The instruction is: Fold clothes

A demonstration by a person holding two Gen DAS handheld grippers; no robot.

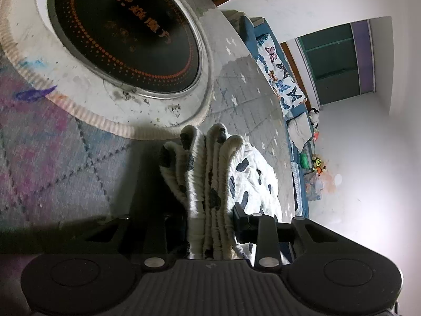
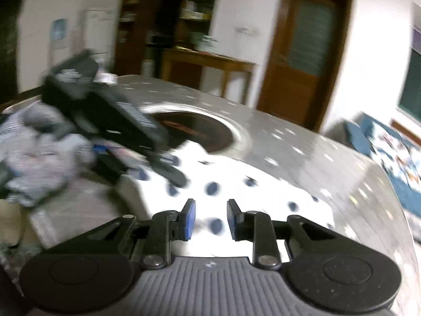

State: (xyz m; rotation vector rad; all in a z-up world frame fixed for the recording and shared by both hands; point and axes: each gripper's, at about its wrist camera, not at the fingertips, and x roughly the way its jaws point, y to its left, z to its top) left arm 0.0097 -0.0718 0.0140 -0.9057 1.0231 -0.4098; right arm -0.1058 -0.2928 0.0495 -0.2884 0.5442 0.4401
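Note:
A white garment with dark blue spots point(image 1: 210, 173) is bunched into several thick folds, and my left gripper point(image 1: 210, 223) is shut on that bundle close to the camera. The rest of the spotted garment point(image 2: 236, 181) lies spread on the grey table point(image 2: 302, 142). My right gripper point(image 2: 211, 217) hovers just above it, open, with nothing between its blue pads point(image 2: 190, 217). The left gripper point(image 2: 168, 171) shows in the blurred right wrist view as a black device reaching down onto the garment's left edge.
A round black cooktop point(image 1: 123, 31) is set into the table's middle. A crumpled grey-white pile of clothes point(image 2: 39, 158) sits at the left. A blue sofa with a butterfly cushion point(image 1: 279, 76) runs past the table edge. A wooden door point(image 2: 302, 52) and shelves stand behind.

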